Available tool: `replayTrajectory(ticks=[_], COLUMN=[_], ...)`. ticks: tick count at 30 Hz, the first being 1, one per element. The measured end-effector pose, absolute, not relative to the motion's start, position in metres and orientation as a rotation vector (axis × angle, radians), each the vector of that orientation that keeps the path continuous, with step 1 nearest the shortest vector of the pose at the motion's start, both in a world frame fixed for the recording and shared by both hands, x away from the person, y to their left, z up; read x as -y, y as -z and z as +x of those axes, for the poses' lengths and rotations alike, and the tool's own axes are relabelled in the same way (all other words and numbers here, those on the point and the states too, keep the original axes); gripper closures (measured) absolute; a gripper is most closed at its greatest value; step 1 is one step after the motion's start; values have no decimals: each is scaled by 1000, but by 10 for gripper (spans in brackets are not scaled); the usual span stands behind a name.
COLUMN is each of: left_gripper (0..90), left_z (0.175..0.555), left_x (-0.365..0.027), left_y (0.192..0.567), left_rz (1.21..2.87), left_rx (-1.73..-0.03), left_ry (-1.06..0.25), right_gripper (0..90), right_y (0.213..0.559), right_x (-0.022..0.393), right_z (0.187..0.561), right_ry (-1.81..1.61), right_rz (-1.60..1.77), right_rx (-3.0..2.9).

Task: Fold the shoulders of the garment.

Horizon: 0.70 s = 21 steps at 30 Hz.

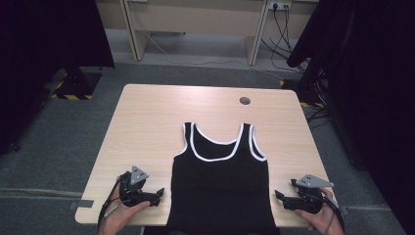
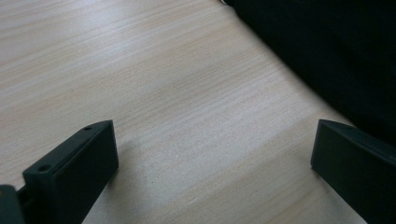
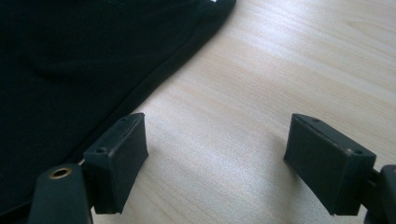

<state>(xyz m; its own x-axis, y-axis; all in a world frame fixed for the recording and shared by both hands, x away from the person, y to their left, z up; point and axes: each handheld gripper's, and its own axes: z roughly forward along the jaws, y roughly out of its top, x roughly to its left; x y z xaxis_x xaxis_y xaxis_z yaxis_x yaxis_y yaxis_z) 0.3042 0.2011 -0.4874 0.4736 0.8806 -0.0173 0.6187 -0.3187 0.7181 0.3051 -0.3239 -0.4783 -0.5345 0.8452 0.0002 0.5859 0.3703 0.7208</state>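
Matt black cloth top point(image 1: 220, 186) (white trim) on smooth pale wood-grain table point(image 1: 147, 127).

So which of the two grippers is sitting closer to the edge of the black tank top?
The left gripper: its jaw tips nearly reach the side of the tank top, while the right gripper leaves a slightly wider strip of bare table.

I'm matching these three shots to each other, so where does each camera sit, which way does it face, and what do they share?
High view: fixed above the near table edge, looking forward and down at the black tank top; both hands hold the left claw and right claw.
Left gripper view: rides the left claw, facing bare table; two open jaws.
Right gripper view: rides the right claw, facing the top's edge; two open jaws.
Shared: both gripper views catch the tank top and wood.
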Motion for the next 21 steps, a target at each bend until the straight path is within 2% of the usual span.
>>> replayTrajectory(ticks=[16,21], left_gripper=[0,24], left_z=[305,307], left_x=[-200,-199], left_y=[487,485], left_rz=[2040,2008], left_rx=[-1253,-1242], left_ry=[-505,-486], right_gripper=[210,206], right_y=[478,478], right_x=[324,324], right_z=[305,305], right_ry=[-964,-963], right_rz=[1251,1251], right_rx=[-2268,-2269])
